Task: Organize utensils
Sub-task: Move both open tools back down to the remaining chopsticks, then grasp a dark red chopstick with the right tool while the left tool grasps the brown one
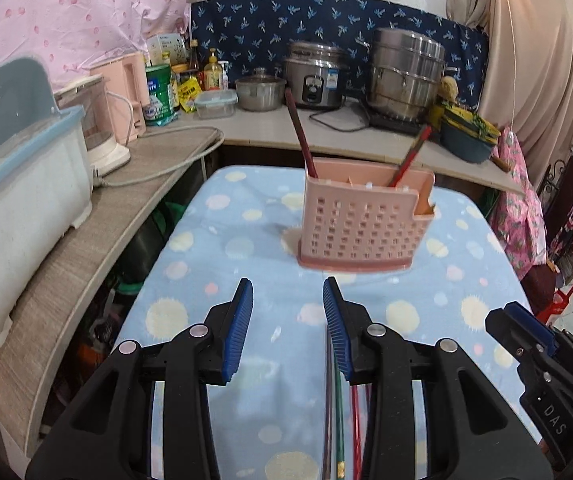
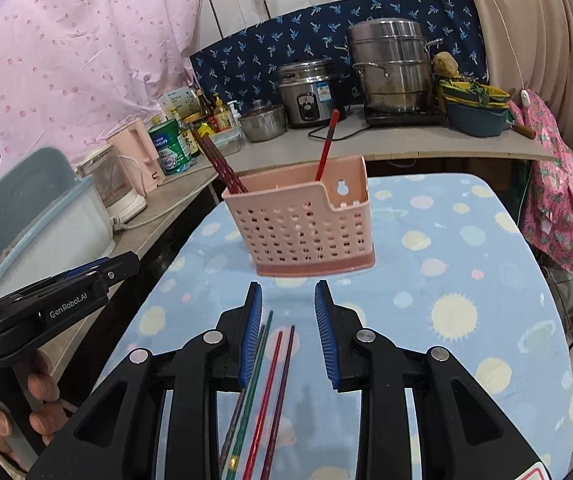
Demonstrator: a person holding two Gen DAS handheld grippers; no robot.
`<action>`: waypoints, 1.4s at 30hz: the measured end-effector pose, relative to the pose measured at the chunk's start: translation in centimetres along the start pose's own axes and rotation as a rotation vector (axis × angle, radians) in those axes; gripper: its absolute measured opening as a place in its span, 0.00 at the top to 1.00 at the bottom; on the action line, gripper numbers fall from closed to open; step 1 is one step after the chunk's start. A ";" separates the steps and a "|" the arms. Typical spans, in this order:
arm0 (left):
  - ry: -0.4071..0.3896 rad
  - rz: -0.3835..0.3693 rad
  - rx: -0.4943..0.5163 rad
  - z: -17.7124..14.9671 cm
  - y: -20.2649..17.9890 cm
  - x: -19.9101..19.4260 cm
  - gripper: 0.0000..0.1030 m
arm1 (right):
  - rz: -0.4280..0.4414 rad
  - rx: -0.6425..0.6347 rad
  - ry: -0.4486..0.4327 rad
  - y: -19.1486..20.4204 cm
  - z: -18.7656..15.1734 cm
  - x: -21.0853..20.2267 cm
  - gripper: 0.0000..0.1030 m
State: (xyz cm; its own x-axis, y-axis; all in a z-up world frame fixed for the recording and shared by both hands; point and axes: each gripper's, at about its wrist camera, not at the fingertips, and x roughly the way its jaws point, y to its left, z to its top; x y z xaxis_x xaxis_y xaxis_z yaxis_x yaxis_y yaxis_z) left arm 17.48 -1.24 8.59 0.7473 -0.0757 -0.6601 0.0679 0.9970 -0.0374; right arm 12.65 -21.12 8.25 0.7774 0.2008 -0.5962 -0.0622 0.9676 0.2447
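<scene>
A pink perforated utensil holder (image 1: 362,220) (image 2: 310,224) stands upright on the blue dotted tablecloth (image 1: 226,240). Dark red chopsticks (image 2: 222,164) lean out of its left end and a single red chopstick (image 2: 326,148) out of its right part. Several loose chopsticks (image 2: 266,380), green, red and dark, lie flat on the cloth. In the right wrist view they show under my right gripper (image 2: 288,286), which is open and hovers short of the holder. My left gripper (image 1: 287,284) is open too, with nothing between its pads. The loose chopsticks (image 1: 340,420) pass under its right finger.
A counter (image 1: 126,208) wraps around the left and far sides. On it stand a white-and-blue dish bin (image 1: 18,200), a kettle, bottles, a rice cooker (image 1: 318,76) and a steel steamer pot (image 1: 406,72). A person's hand (image 2: 42,400) holds the left gripper.
</scene>
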 end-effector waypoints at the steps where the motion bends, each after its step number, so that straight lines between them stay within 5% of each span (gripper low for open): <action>1: 0.012 0.003 0.006 -0.8 0.0 0.1 0.66 | -0.002 0.001 0.015 -0.1 -0.8 0.0 0.74; 10: 0.125 -0.004 0.022 -6.6 0.2 1.4 0.66 | -0.034 0.014 0.133 -0.8 -7.9 0.4 0.74; 20: 0.201 -0.024 0.038 -10.8 0.0 2.1 0.66 | -0.035 0.019 0.215 -0.6 -12.2 0.8 0.74; 42: 0.286 -0.035 0.062 -14.4 -0.2 2.9 0.66 | -0.011 -0.044 0.307 2.2 -15.7 2.9 0.73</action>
State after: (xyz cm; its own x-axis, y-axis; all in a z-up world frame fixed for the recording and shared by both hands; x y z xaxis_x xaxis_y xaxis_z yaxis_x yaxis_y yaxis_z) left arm 10.14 -1.45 -4.08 0.5281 -0.0932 -0.8441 0.1369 0.9903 -0.0238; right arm 4.92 -15.97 -4.98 0.5530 0.2205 -0.8034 -0.0866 0.9743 0.2077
